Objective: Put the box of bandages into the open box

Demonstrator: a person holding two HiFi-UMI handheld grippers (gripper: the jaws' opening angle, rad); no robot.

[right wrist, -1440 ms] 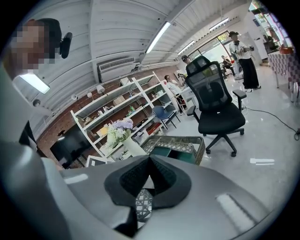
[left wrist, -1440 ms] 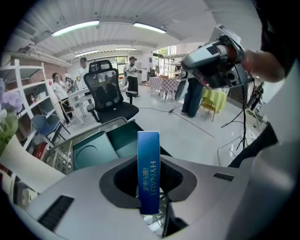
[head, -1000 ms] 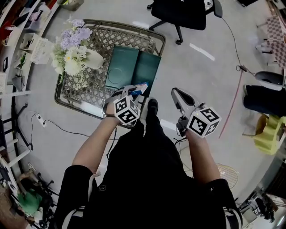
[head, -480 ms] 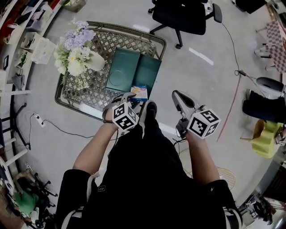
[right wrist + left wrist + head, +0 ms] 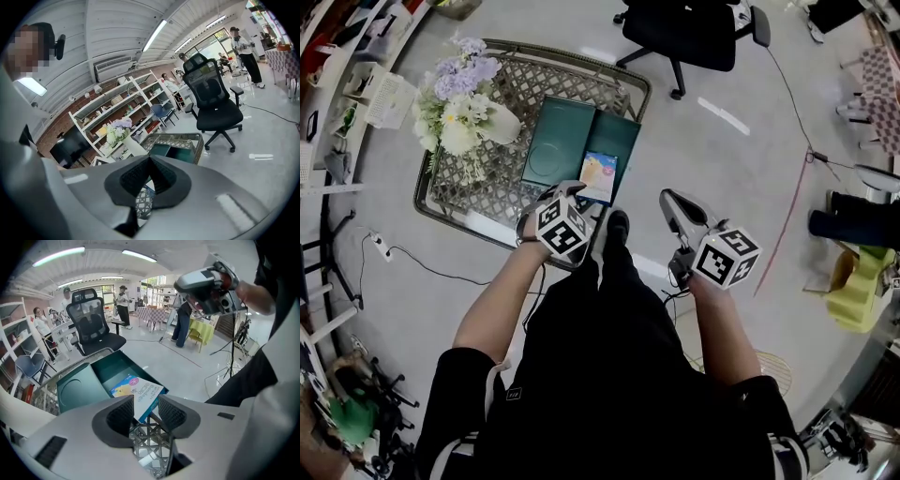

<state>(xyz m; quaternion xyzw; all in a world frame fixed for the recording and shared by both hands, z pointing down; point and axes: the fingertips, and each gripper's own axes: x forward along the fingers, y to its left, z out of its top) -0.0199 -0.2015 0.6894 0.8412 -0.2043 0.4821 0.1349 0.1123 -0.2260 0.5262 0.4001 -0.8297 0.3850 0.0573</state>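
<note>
Step in hand: placing looked all but done. The box of bandages (image 5: 601, 176) lay inside the right half of the teal open box (image 5: 617, 134), its near end at the near wall, possibly propped on it.
Next move: in my judgement, draw the left gripper (image 5: 146, 401) straight back without catching the carton, then check that it has settled flat.
Woven lattice tray (image 5: 492, 187): it carried the open box, the box's lid (image 5: 555, 141) lying flat just to the left, and the flowers.
Office chair (image 5: 675, 28): black, on the floor beyond the tray, well clear of the work.
Flower arrangement (image 5: 455, 103): white and lilac blooms in a white vase at the tray's left end, apart from the open box.
Left gripper jaws: spread wide, with the carton's near end in line between the pads but not pressed by either.
Right gripper (image 5: 149, 164): jaws closed together on nothing, held off to the right, away from the tray.
In the way: nothing between the left gripper and its retreat; the person's black shoe (image 5: 617, 225) stood by the tray's near edge.
</note>
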